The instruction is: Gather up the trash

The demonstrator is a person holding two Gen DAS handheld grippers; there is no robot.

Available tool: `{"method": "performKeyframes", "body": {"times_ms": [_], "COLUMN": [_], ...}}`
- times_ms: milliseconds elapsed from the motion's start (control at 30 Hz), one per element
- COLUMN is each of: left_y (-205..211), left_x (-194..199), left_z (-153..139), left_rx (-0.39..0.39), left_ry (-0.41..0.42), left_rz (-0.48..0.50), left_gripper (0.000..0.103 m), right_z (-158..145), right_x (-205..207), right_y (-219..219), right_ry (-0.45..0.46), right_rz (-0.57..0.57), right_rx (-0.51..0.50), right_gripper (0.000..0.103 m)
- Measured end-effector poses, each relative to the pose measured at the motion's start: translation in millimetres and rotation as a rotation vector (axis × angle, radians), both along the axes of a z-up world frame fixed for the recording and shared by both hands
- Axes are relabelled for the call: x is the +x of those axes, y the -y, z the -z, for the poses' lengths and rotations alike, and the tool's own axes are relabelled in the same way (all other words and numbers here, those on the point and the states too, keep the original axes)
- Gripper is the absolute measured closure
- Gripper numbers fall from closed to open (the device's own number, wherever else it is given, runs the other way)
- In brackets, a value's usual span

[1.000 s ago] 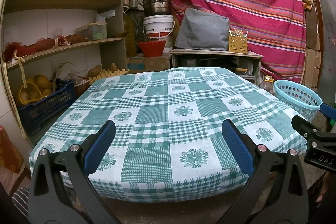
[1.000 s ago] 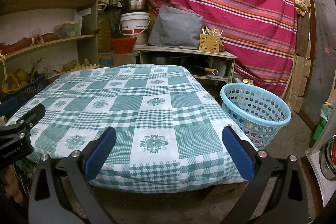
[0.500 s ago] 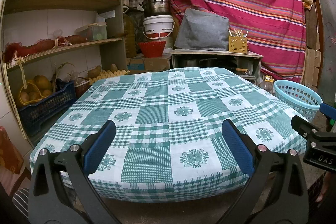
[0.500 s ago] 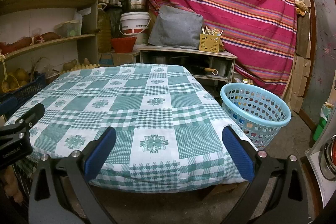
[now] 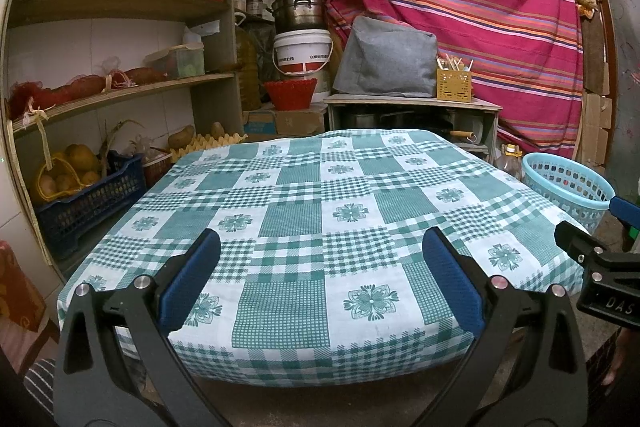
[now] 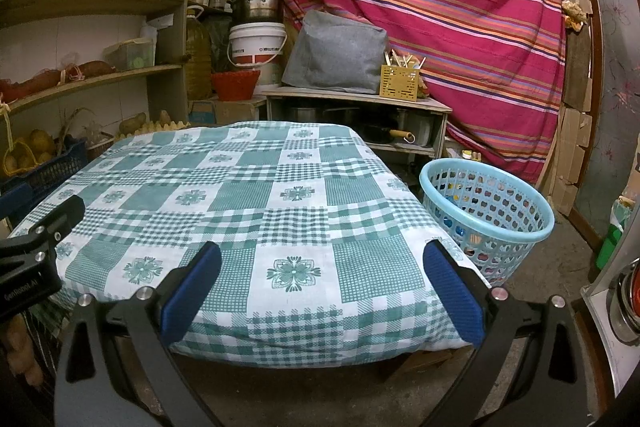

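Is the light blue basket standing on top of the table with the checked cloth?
No, the light blue basket stands on the floor beside the right edge of the table, lower than its checked cloth.

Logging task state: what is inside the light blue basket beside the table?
Through the light blue basket wall holes, small coloured items show at the bottom; what they are is unclear, and the wall hides most.

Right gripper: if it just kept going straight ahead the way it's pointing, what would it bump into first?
Probably the checked tablecloth on the table: the right gripper, jaws open and empty, points across its near edge. Depth is unclear; the blue basket sits off to the right.
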State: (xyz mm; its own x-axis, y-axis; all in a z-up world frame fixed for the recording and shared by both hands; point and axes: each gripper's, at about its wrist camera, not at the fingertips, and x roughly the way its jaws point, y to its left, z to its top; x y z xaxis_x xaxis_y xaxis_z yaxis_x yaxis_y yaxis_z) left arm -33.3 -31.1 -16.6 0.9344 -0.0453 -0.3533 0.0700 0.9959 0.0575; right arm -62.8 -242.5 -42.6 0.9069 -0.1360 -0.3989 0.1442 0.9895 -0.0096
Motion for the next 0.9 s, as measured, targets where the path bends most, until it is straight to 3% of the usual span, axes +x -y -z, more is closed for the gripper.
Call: {"method": "performKeyframes", "body": {"times_ms": [900], "left_y": [-1.1], "left_x": [0.0], "left_z": [-0.2], "left_rx": [0.000], "left_ry": [0.003], "left_rz": [0.002], "left_gripper": [0.005], "right_z": [0.9], "right_x": [0.5], "right_y": [-1.4], "right_ry": [-0.001], "right_rz": [-0.001], "right_rx": [0.001], "right_gripper": [0.005]}}
